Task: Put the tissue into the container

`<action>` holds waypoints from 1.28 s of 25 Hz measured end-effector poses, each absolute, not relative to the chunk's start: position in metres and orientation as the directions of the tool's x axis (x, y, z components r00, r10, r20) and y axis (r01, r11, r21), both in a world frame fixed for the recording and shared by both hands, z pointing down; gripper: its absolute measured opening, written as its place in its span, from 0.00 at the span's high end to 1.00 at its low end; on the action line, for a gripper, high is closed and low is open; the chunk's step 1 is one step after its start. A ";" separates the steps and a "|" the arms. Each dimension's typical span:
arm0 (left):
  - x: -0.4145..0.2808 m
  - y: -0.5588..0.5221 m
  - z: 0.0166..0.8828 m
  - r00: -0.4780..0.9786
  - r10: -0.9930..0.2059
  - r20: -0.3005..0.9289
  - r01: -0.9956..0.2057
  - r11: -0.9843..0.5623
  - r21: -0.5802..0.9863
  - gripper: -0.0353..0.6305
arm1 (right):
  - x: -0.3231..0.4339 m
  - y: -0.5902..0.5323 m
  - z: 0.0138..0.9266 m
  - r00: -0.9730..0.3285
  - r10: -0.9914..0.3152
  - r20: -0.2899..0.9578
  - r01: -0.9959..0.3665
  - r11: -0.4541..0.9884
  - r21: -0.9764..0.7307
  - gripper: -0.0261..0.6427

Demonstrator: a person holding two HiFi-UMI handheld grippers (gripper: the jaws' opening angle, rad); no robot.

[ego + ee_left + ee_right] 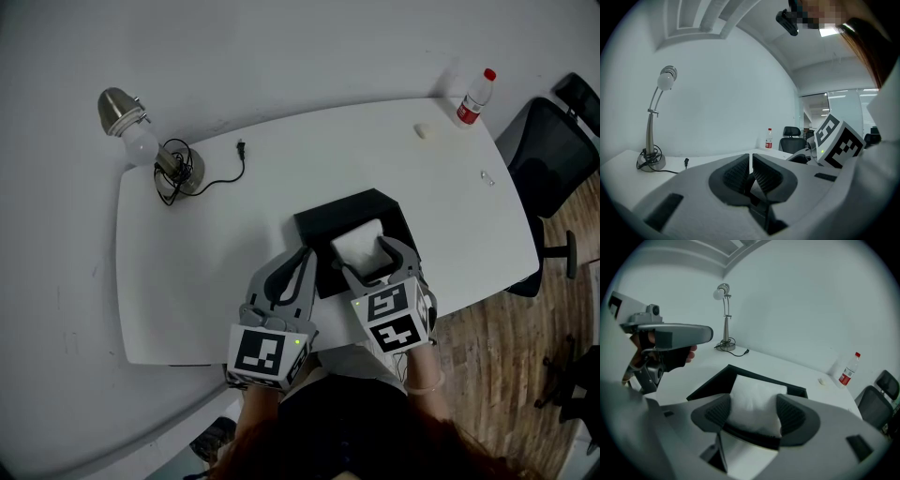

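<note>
The right tongs (754, 412) are clamped on the white tissue (754, 397), held within the black container (710, 382), whose floor is hidden beneath it. The left tongs (751, 169) are pressed together, empty, above the bench (187, 272).

From head, looked steeply down on table (187, 281). From left gripper (751, 157), right gripper (754, 401), looked close along jaws across table. Shared lamp (141, 142), bottle (475, 98).

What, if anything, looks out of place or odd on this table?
Nothing is spilled or broken. The plug of the lamp lies loose on the table, connected to nothing, and the bottle stands close to the far corner's edge. The right tongs grip the tissue over the container, as expected.
</note>
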State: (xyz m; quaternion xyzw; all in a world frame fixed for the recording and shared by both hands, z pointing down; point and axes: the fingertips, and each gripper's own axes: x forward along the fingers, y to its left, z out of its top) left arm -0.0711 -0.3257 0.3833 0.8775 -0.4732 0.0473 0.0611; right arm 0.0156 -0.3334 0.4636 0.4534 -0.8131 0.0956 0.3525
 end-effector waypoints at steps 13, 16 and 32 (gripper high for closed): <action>-0.077 -0.330 0.381 0.530 -0.836 0.141 -0.847 -0.527 0.061 0.88 | 0.011 -0.337 0.479 -0.322 -0.575 0.752 -0.781 0.610 0.132 0.47; -0.079 -0.330 0.381 0.525 -0.839 0.142 -0.851 -0.522 0.055 0.89 | 0.012 -0.338 0.482 -0.315 -0.551 0.773 -0.778 0.616 0.122 0.47; -0.082 -0.315 0.369 0.512 -0.849 0.127 -0.858 -0.513 0.032 0.89 | 0.013 -0.338 0.474 -0.320 -0.588 0.743 -0.782 0.607 0.143 0.47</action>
